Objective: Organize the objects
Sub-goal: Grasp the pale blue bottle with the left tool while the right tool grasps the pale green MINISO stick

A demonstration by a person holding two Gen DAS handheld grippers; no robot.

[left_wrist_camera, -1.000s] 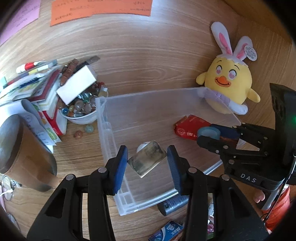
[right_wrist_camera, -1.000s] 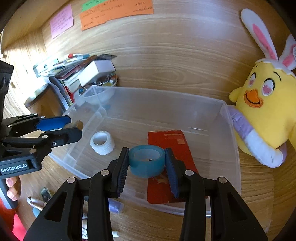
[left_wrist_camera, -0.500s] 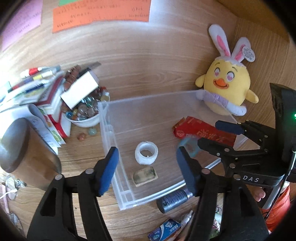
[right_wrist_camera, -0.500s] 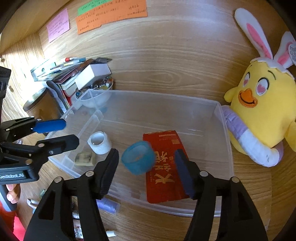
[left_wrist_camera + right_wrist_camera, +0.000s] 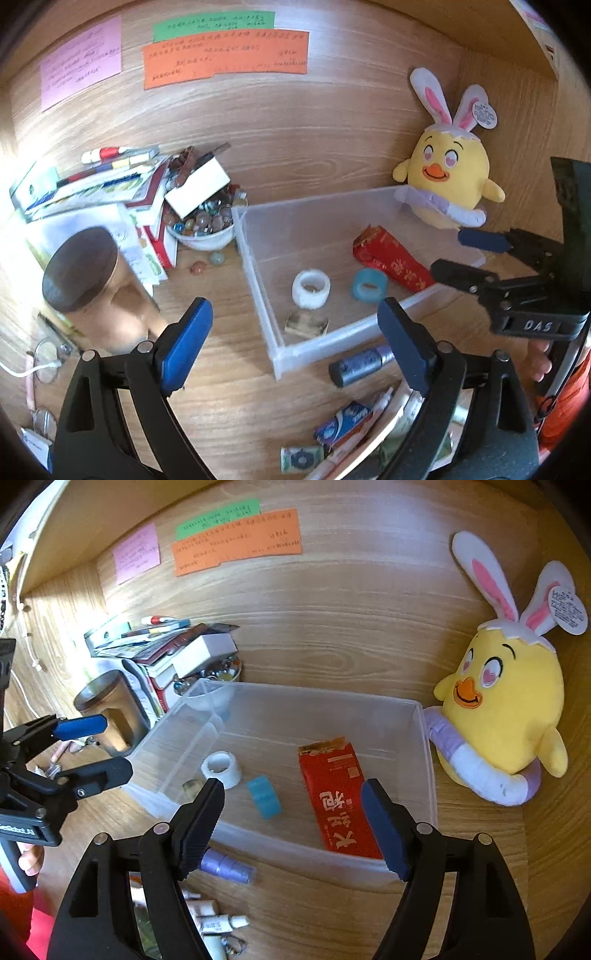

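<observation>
Both grippers hang empty with jaws spread wide, above the near side of the clear plastic storage bin (image 5: 314,343). Left gripper (image 5: 295,332) sits over the bin's near-left corner; right gripper (image 5: 291,819) over the near wall, further right.

Inside the bin: white tape roll (image 5: 311,288), blue tape roll (image 5: 368,287), small tan rectangular block (image 5: 306,325) by the near-left corner, flat red paper packet with gold characters (image 5: 391,258) lying with its long axis running from the far side toward the near-right wall. Blue roll is on its side in the right wrist view (image 5: 263,800), just beside the red packet (image 5: 338,797), apart from the white roll (image 5: 221,768).

Loose things left outside, so sorting looks partway done: dark grey cylinder with purple end (image 5: 360,363) lies on the wooden desk (image 5: 229,387) just outside the near bin wall, long axis roughly along that wall. It sits below and between the left jaws, slightly right of centre; in the right wrist view (image 5: 227,867) it lies below the left-hand finger. Either hand looks close; left seems better centred. Jaws would need to close across its short axis.

More clutter nearer the person: blue-white small carton (image 5: 343,424), white tubes (image 5: 210,919). Room is tight: bin wall on the far side of the cylinder, cartons on the near side.

Yellow chick plush with bunny ears (image 5: 448,184) touches the bin's far-right corner. Bowl of marbles (image 5: 203,225), book stack, brown lidded jar (image 5: 85,277) at left.
</observation>
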